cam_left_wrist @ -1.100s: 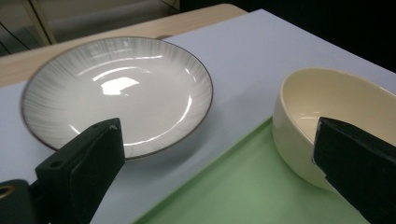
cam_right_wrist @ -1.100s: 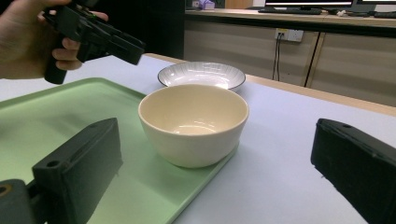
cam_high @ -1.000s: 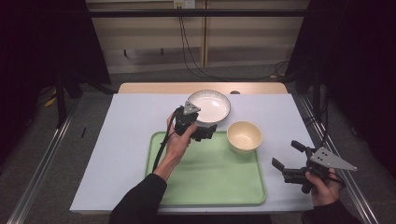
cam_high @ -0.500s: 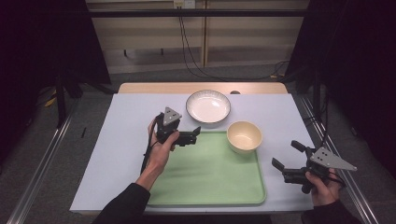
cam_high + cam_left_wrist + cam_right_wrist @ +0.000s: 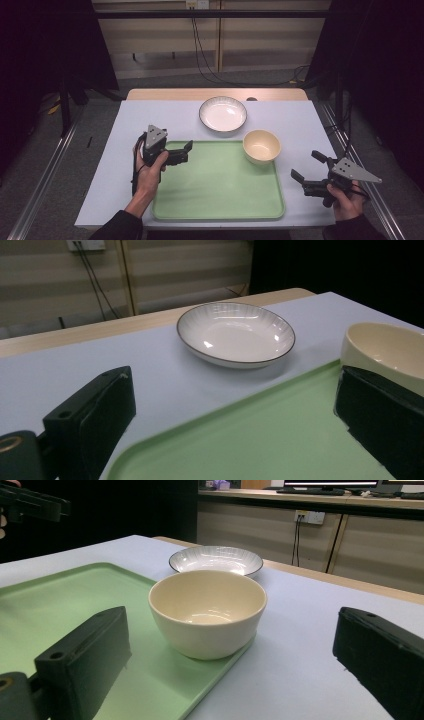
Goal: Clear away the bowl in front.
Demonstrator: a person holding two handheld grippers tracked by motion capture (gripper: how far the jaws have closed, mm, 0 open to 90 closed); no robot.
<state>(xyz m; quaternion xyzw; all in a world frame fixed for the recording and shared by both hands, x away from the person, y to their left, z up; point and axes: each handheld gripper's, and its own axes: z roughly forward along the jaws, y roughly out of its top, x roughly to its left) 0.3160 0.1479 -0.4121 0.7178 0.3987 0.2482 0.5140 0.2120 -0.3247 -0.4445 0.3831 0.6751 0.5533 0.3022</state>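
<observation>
Both sets of fingers gape wide, empty. The left gripper (image 5: pixel 181 154) hovers left of centre; the white plate (image 5: pixel 223 114) sits above, so a careless reach could knock the cream bowl (image 5: pixel 261 146).

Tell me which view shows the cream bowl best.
The right gripper view: the cream bowl sits close and whole between the open jaws, overlapping the green tray's edge. The high view shows it small from above at the tray's corner. The left gripper view catches part of it behind a jaw.
</observation>
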